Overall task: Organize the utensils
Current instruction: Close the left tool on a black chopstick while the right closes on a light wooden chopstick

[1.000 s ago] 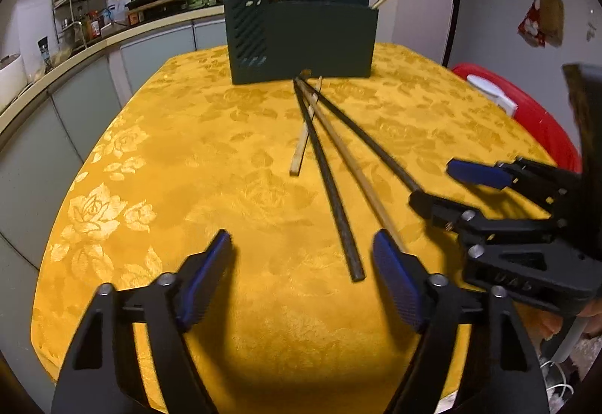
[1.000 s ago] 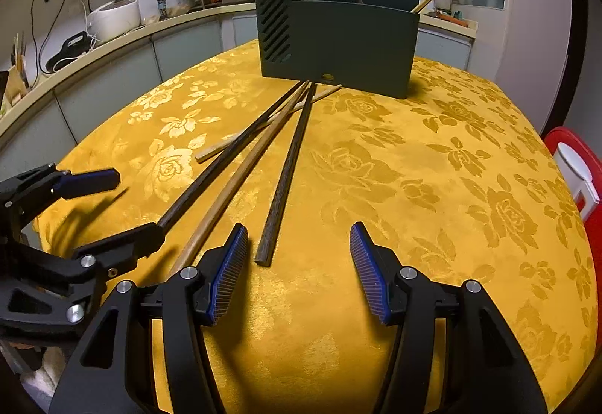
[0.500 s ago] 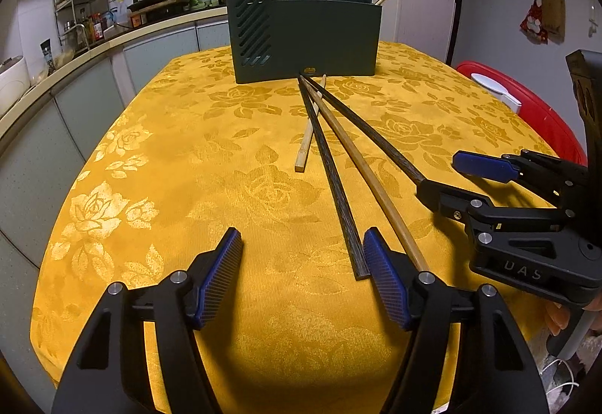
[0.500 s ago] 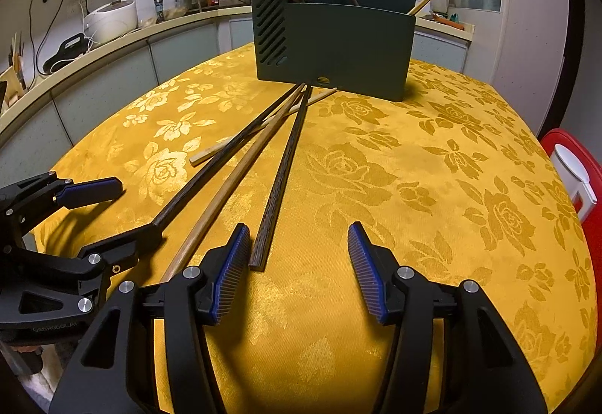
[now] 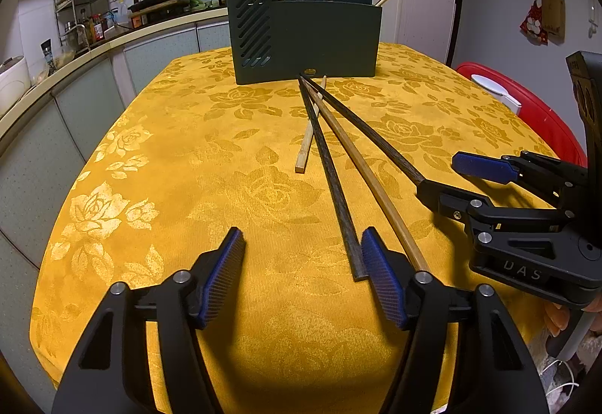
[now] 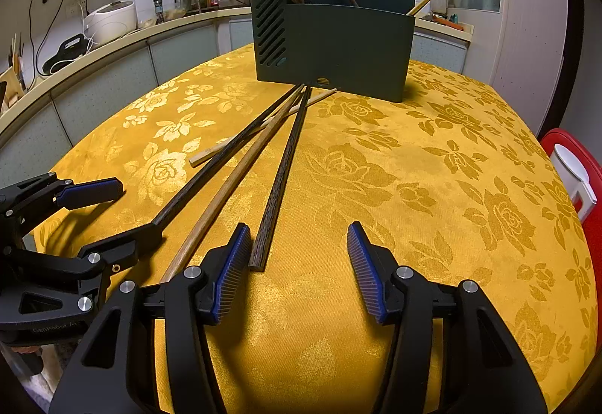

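Closing on nothing yet: left tool [image 5: 303, 276] and right tool [image 6: 299, 271] both hang over the near edge of the yellow-clothed surface [image 5: 150, 166], jaws narrowing with only cloth between them. Four loose chopsticks fan out from the foot of the dark holder [image 5: 304, 38]. The speckled black chopstick [image 5: 331, 181] ends just beside the left tool's right pad and the right tool's left pad. My read: one tool should shift sideways to straddle that end, pinch low, then lift tip-first toward the holder, avoiding the tan chopstick [image 5: 368, 181] alongside.

Both wrist views look low, slanting downward, across one table [image 5: 158, 158].
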Available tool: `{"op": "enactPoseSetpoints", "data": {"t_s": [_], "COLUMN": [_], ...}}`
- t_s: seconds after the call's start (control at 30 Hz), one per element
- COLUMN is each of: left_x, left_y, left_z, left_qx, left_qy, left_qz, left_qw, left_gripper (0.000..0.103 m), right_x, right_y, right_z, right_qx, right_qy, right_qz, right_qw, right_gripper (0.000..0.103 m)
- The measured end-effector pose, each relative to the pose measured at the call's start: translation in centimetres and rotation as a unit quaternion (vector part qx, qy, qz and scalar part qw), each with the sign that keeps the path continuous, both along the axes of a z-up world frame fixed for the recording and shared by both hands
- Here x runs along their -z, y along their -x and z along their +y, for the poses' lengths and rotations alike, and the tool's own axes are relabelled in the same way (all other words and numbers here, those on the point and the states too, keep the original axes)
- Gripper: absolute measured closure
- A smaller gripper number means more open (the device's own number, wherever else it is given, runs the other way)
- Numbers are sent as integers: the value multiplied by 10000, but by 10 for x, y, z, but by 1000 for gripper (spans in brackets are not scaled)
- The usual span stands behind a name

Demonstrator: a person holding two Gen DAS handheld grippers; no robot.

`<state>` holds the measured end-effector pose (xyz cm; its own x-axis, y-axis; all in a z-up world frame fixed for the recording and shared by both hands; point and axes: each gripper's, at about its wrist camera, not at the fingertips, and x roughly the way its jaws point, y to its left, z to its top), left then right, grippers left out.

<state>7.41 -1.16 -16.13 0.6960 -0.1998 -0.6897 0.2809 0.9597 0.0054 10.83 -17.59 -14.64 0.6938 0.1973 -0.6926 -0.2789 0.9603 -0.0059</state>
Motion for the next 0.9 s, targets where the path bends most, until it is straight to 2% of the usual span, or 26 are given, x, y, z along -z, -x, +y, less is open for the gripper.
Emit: {"op": "enactPoseSetpoints", "data": {"t_s": [0.13,0.3,0.37,0.53,0.9], "left_x": [-2,-2,-3,-3,-3], "left_y": [-1,-1,-1,1,2], "left_z": [1,-1,-3,-8,-9], "left_qx": [-41,-20,-18,-3,6], "left_qy": [3,-26,-43,-98,-128], "left_qz": [-22,-39,-30,-17,-13], "left_qw": [10000,10000,10000,10000,9999], "left_gripper": [57,67,71,82,87], "right_x": [-1,-1,-2,-1,-1], "right_y": [0,0,0,1,3], "right_z": [0,0,1,5,7], "right_qx": [-6,-30,-64,-116,-119], "right_qy": [3,10,15,30,33], "right_qz": [-16,-38,-37,-66,-78], "right_qw": [10000,10000,10000,9999,9999], "right_gripper": [58,62,68,74,78]}}
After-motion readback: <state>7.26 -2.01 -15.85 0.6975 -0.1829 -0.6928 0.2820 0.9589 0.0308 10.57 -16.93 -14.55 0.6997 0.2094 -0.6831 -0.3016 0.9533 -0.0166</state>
